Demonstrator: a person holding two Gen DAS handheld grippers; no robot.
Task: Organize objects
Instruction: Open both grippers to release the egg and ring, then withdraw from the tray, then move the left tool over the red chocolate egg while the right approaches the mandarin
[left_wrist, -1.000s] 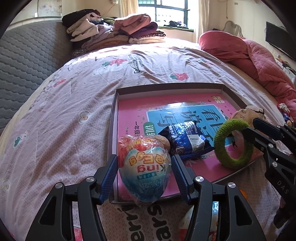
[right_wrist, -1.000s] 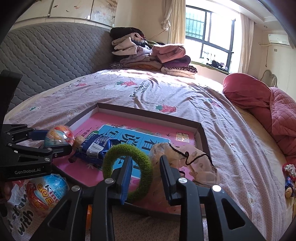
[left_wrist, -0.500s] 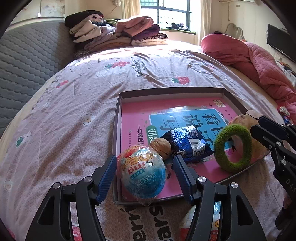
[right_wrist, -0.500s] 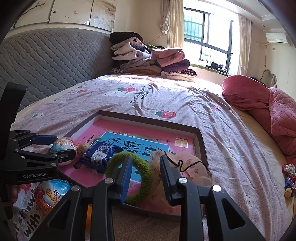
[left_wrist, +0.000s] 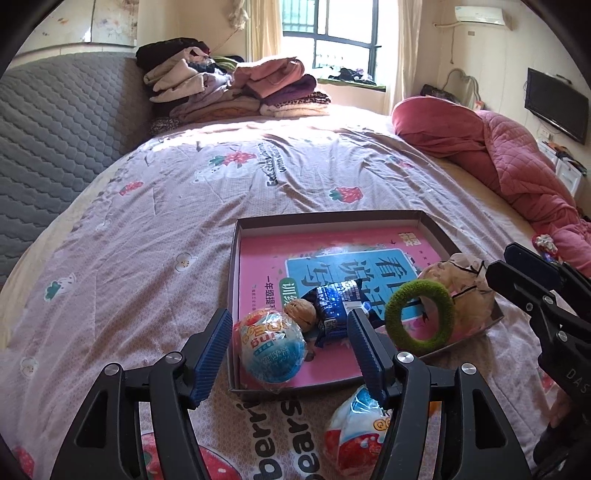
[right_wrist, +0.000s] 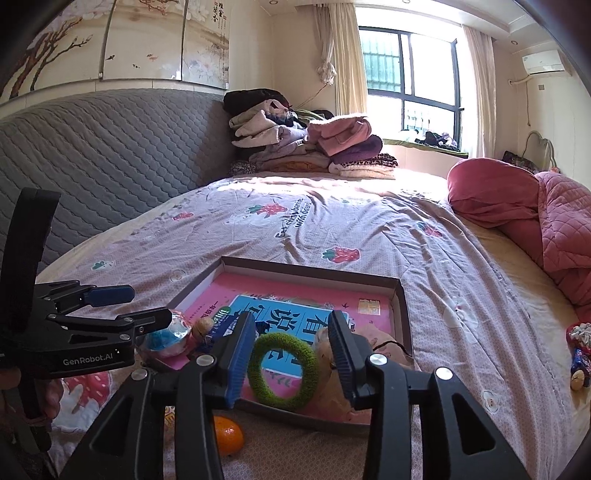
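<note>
Blue-wrapped egg (left_wrist: 271, 347) lies in the tray's (left_wrist: 325, 218) near-left corner, free between the left gripper's (left_wrist: 288, 354) wide-open fingers; the right gripper (right_wrist: 291, 356) gapes around the green ring (right_wrist: 282, 371).

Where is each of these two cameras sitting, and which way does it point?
Left wrist: rides on the left gripper, looking along its open blue-padded fingers at a wrapped toy egg in the shallow box; the right gripper shows at the right edge.
Right wrist: rides on the right gripper, looking along its open fingers at the green ring; the left gripper shows at left.
Shared: box, ring, egg, bed, window.
</note>
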